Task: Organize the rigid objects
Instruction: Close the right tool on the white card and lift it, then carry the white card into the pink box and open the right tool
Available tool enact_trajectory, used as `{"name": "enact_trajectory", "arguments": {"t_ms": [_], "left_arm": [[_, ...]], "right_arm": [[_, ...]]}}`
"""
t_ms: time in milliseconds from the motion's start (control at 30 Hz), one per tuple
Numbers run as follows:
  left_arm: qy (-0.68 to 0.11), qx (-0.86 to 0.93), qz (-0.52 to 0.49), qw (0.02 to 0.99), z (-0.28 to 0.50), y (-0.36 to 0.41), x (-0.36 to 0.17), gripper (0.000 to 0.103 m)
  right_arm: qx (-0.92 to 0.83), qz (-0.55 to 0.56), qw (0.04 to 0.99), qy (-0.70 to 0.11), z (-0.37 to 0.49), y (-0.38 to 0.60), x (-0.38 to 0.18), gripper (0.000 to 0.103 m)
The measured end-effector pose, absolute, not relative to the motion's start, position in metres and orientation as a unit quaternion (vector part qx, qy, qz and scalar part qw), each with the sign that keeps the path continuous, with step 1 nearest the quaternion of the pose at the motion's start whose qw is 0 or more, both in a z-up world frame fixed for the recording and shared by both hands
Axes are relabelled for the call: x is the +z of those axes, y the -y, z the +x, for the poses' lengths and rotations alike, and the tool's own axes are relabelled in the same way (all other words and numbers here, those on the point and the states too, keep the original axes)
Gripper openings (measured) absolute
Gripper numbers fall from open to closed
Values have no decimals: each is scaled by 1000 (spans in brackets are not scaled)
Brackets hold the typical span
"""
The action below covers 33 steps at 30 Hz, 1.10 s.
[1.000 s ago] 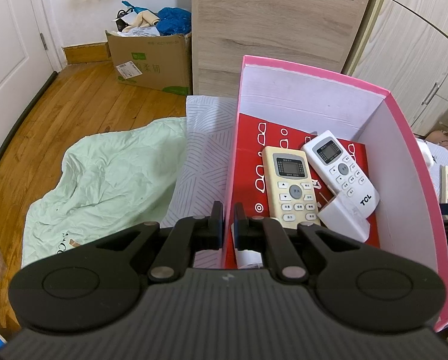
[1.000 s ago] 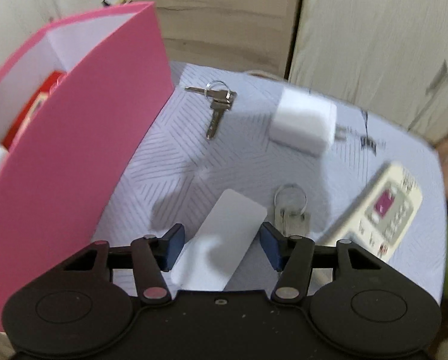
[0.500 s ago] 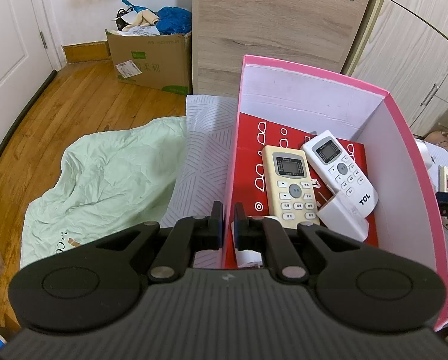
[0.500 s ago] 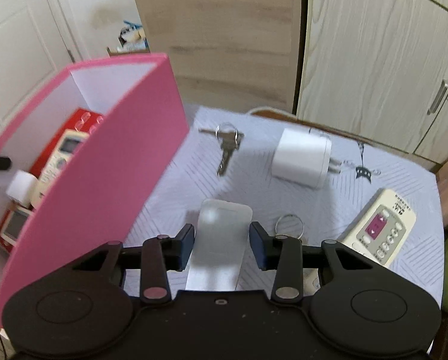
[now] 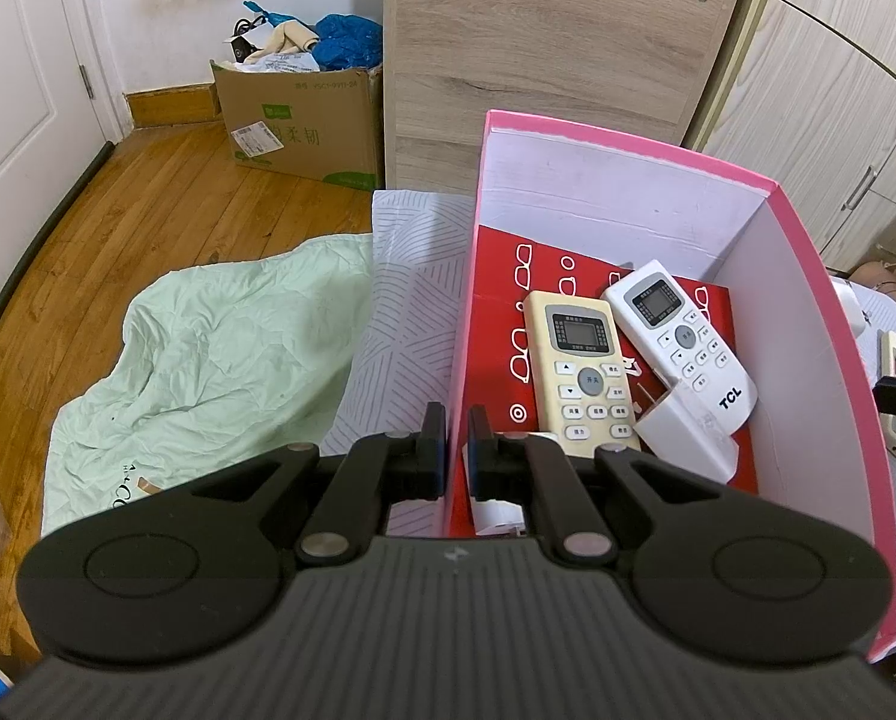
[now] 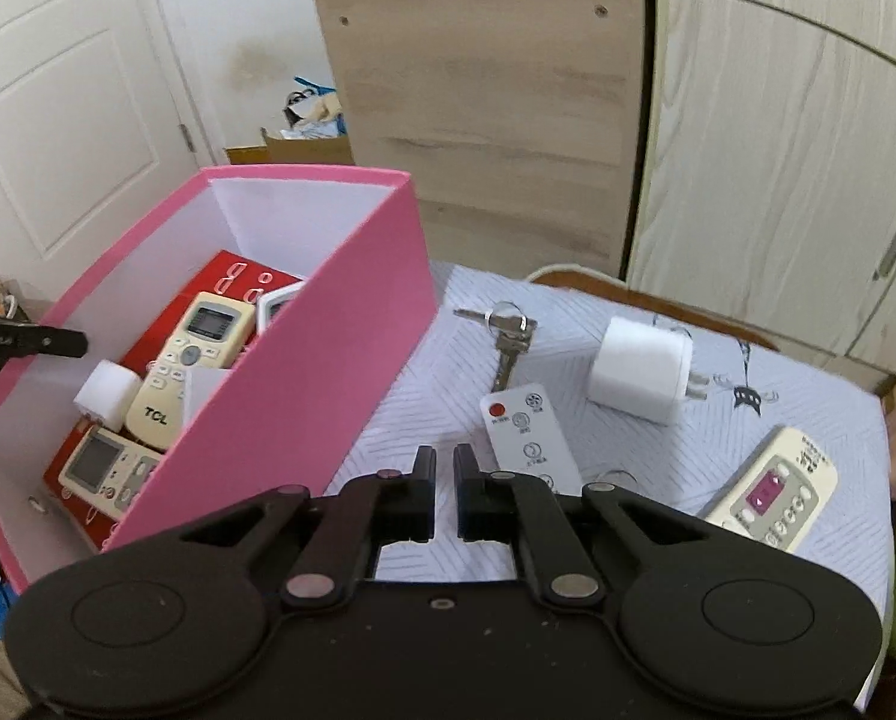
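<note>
My left gripper (image 5: 457, 420) is shut on the near left wall of the pink box (image 5: 820, 324). In the box lie a cream remote (image 5: 580, 360), a white TCL remote (image 5: 682, 342) and a white holder (image 5: 688, 438) on a red sheet. My right gripper (image 6: 444, 468) is shut and empty above the cloth, beside the pink box (image 6: 327, 372). A thin white remote (image 6: 526, 432) lies just right of its fingertips. Keys (image 6: 505, 336), a white charger (image 6: 643, 375) and a cream remote with a purple screen (image 6: 772, 489) lie on the cloth.
A patterned cloth (image 6: 688, 438) covers the table. A wooden board (image 6: 484, 90) and wardrobe doors (image 6: 796, 180) stand behind. A green sheet (image 5: 207, 360) lies on the wooden floor, with a cardboard box (image 5: 297, 120) by the wall.
My right gripper had the thin white remote between its open fingers; it has shut, risen and shifted left, and the remote now lies on the cloth. The left gripper has not moved.
</note>
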State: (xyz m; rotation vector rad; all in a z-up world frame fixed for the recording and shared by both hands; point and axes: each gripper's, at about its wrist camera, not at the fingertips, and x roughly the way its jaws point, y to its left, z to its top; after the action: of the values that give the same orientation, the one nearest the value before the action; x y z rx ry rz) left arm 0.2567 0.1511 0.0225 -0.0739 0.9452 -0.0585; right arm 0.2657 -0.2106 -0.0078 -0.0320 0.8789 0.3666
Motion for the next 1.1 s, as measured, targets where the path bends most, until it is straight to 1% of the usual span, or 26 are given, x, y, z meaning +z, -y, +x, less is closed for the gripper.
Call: {"name": "enact_trajectory", "arguments": {"t_ms": [33,133,200,233,267,300,433,467,500,567,600,633,667,800,867,967,1100], "left_arm": [[-455,-28,-36,889,257,-151,22,6],[-455,-28,-36,889,257,-151,23,6],[-455,-28,-36,889,257,-151,22,6],[-455,-28,-36,889,257,-150,22,6],[-455,-28,-35,889,257,-150,23,6],[-455,-28,-36,889,257,-150,23,6],[-455,-28,-36,889,257,-150,22,6],[-455,-28,-36,889,257,-150,22,6],[-455,-28,-36,889,257,-150,22,6],[-455,-28,-36,889,257,-150,22,6],[-455,-28,-35,889,257,-150,22,6],[-455,-28,-35,889,257,-150,22,6],[-455,-28,-36,889,257,-150,22,6],[-455,-29,-37,889,258,-150,23,6],[-455,-29,-35,889,258,-150,23,6],[-455,-29,-35,889,258,-149,22,6],[-455,-29,-35,889,258,-149,22,6]], "right_arm": [[175,-14,888,-425,268,213,-10,12],[186,-12,883,-430,278,220,-19,20],[195,-24,882,-427,285,222,-27,32],[198,-33,884,-422,289,223,-33,36],[196,-42,887,-417,292,223,-39,45],[192,-54,889,-411,295,222,-44,47],[190,-88,889,-408,306,218,-63,49],[182,-101,890,-406,308,216,-67,54],[177,-108,895,-394,308,215,-68,63],[177,-114,898,-386,311,214,-70,65],[180,-105,898,-387,313,215,-71,63],[183,-91,898,-390,314,216,-71,60],[192,-81,896,-392,315,216,-70,45],[177,-120,900,-380,308,207,-58,45],[170,-103,909,-366,304,211,-45,45],[171,-86,927,-321,290,216,-19,45],[193,-37,945,-263,265,222,17,45]]}}
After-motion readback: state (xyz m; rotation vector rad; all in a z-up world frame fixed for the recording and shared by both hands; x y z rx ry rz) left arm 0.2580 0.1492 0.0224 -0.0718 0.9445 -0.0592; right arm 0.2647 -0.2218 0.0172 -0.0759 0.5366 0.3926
